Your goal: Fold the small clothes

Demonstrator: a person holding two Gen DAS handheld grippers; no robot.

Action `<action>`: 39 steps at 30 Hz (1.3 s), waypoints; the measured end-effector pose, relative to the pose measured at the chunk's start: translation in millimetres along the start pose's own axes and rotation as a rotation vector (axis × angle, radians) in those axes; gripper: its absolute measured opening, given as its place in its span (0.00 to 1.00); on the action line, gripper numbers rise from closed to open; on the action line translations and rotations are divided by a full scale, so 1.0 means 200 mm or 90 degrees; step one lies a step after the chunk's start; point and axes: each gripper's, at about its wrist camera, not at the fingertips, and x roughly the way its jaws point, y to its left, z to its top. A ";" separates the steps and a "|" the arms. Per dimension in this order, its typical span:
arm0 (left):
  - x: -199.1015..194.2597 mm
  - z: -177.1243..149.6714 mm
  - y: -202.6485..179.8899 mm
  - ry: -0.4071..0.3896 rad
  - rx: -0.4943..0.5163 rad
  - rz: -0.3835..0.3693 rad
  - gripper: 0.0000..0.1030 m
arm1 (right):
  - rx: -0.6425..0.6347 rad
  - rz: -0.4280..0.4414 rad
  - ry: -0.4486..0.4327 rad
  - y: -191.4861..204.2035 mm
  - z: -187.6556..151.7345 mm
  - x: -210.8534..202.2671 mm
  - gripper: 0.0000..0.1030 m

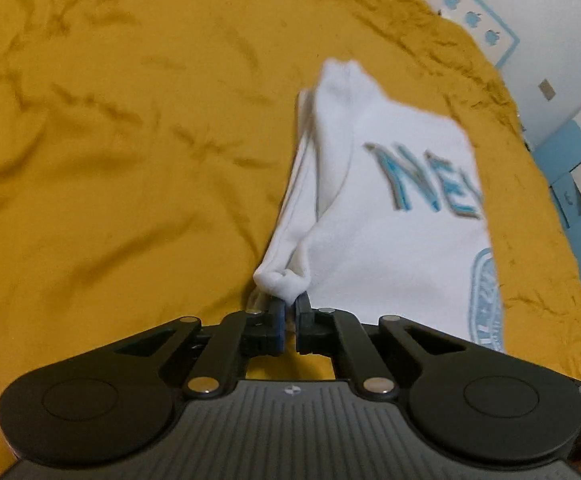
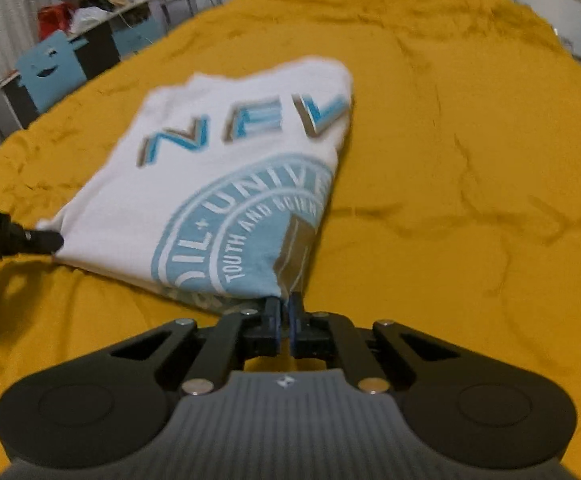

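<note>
both wrist views face forward, close, sharing the shirt (image 1: 390, 200)

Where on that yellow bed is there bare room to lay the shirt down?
Bare yellow bedspread lies left of the white shirt in the left view, and right of it in the right view. The crowded part is the near edge, where left gripper and right gripper pinch its corners.

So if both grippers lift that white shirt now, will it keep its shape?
Probably not. The white shirt bunches into soft folds where the left hand-held gripper pinches it, so it looks floppy. Held also by the right hand-held gripper, its middle would likely sag. It seems light, and may drag on the rumpled yellow bedcover.
</note>
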 end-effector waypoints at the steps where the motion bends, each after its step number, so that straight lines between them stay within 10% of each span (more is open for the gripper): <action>1: 0.01 0.00 -0.01 0.003 0.005 0.006 0.05 | -0.001 -0.002 0.004 0.00 -0.01 0.01 0.00; 12: -0.14 0.00 -0.08 0.031 0.117 0.106 0.17 | -0.004 0.010 0.021 -0.02 -0.01 -0.09 0.00; 21: -0.19 0.27 -0.12 -0.075 0.096 0.011 0.61 | 0.075 0.043 -0.029 -0.19 0.11 -0.18 0.04; 23: -0.14 0.34 -0.12 -0.090 0.092 -0.022 0.71 | 0.100 0.058 -0.038 -0.22 0.16 -0.16 0.33; 39: 0.48 0.67 0.06 -0.028 -0.035 -0.145 0.77 | 0.233 0.133 -0.039 -0.43 0.61 0.35 0.51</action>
